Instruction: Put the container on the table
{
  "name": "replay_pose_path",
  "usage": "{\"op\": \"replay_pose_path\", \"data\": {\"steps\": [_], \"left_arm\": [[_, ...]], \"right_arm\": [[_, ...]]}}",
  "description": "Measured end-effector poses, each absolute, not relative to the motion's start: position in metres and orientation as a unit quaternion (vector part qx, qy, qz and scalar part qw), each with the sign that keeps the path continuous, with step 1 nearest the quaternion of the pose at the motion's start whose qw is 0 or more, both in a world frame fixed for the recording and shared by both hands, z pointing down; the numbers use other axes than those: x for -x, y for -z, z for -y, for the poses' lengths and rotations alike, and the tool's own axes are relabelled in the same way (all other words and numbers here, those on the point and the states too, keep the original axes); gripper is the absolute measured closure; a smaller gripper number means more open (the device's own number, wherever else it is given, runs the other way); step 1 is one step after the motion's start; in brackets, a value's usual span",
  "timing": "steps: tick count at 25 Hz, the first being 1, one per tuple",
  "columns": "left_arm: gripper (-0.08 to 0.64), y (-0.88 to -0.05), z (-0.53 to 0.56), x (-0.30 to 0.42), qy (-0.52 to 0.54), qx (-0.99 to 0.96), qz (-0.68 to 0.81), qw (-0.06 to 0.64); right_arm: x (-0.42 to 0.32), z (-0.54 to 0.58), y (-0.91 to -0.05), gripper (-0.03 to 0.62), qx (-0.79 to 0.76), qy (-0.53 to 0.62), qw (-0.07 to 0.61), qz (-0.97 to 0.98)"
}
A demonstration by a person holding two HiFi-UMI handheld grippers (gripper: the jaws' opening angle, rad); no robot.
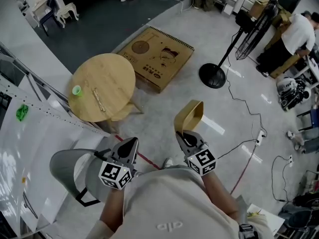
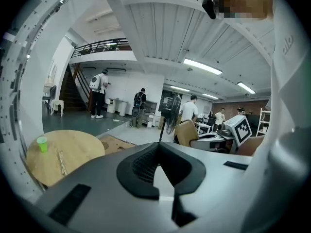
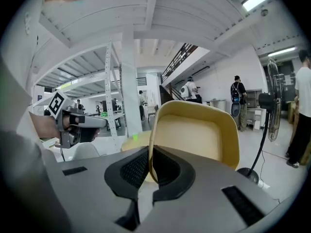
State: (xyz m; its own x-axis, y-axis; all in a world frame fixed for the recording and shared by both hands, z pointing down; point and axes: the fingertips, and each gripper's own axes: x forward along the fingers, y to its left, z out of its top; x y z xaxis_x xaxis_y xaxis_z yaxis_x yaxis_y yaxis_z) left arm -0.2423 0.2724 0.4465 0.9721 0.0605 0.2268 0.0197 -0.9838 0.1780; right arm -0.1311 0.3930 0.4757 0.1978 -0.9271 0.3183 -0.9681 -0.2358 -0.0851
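Container (image 1: 189, 114) aloft, right of table (image 1: 102, 86), rim pinched between right gripper (image 1: 185, 136) jaws | left gripper (image 1: 128, 148) closed, empty | carry far-left, level, lower clear of green cup (image 1: 76, 90), keep pinch firm until base rests flat

The person wears a cream fabric top (image 1: 174, 203) with a raised logo (image 1: 164, 226); ahead of that top, the grey left gripper (image 1: 130, 143) and grey right gripper (image 1: 182, 135) have black ribbed pads (image 3: 131, 171) and white black-marked cubes (image 1: 115, 176)

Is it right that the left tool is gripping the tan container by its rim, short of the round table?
Not quite: the right tool grips the tan container by its rim, short of the round table, as the right gripper view shows.
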Motion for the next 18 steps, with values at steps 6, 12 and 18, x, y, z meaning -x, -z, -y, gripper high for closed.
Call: {"op": "replay_pose_path", "data": {"steps": [6, 12, 18], "left_arm": [[0.545, -0.454, -0.298, 0.193, -0.131, -0.988, -0.031, 0.073], [0.545, -0.472, -0.280, 0.143, -0.146, -0.985, -0.037, 0.086], [0.545, -0.482, -0.211, 0.067, -0.141, -0.985, -0.036, 0.097]], "right_arm": [[0.086, -0.419, -0.487, 0.560, -0.782, -0.160, 0.045, 0.600], [0.044, -0.396, -0.502, 0.560, -0.779, -0.172, 0.042, 0.602], [-0.025, -0.328, -0.510, 0.560, -0.773, -0.180, 0.060, 0.606]]}}
